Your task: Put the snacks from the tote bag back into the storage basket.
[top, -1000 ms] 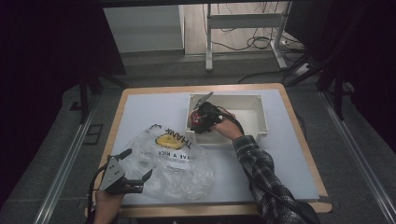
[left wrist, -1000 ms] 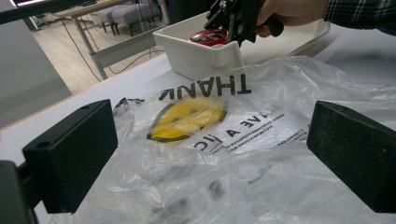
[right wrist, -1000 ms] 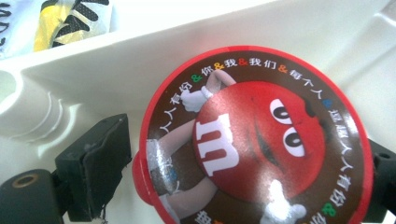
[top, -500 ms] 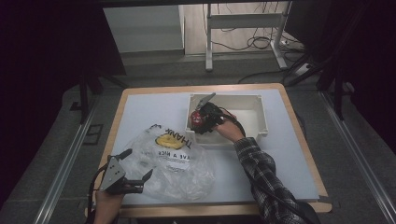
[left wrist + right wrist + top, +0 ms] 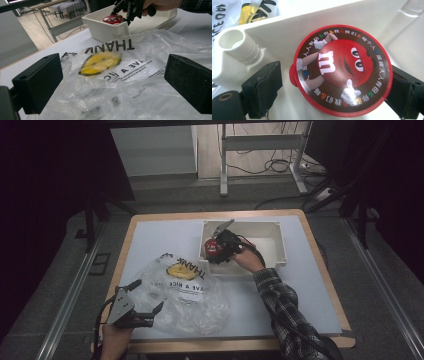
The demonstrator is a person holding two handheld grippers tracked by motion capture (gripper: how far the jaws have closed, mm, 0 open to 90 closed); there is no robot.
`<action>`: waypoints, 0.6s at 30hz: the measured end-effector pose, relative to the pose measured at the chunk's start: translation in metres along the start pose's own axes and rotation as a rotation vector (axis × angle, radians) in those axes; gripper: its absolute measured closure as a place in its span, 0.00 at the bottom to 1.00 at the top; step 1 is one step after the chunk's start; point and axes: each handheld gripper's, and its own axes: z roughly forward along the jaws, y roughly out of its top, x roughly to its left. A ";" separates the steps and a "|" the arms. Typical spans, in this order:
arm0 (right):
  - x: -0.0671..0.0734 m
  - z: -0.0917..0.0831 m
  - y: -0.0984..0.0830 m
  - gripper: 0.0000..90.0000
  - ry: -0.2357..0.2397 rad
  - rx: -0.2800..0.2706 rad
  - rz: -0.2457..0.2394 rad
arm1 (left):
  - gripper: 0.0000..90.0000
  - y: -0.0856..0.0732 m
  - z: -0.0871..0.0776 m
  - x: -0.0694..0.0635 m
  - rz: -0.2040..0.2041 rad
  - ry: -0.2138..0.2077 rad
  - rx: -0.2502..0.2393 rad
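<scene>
red candy tub [image 5: 342, 72] sits between the right tongs [image 5: 337, 87], touching one jaw, in the white box [image 5: 280, 237]; left tongs [image 5: 112, 82] spread apart.

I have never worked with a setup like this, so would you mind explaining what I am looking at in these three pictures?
There is no robot here: a person at a table holds a hand-operated two-jaw gripper in each hand. The high view comes from a fixed camera above the person. The other two come from small cameras riding on the grippers, looking along their black jaws.

On the table lie a clear plastic bag printed with a yellow smiley, and a white plastic box.

The left gripper sits open at the bag's near edge, holding nothing. The right gripper reaches into the box's left end, where its jaws sit on either side of a round red candy container with a cartoon lid; whether they are already squeezing it, I cannot tell.
</scene>
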 end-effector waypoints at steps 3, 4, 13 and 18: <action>0.000 -0.002 0.000 0.11 0.004 -0.006 0.005 | 0.02 0.000 0.000 0.000 0.000 0.000 0.000; 0.000 -0.002 0.000 0.11 0.004 -0.006 0.005 | 0.02 0.000 0.000 0.000 0.000 0.000 0.000; 0.001 -0.015 0.001 0.10 0.007 -0.049 0.023 | 0.02 0.000 0.000 0.000 0.000 0.000 0.001; 0.002 -0.020 0.000 0.10 0.002 -0.055 0.025 | 0.02 0.000 0.000 0.000 0.001 -0.001 0.000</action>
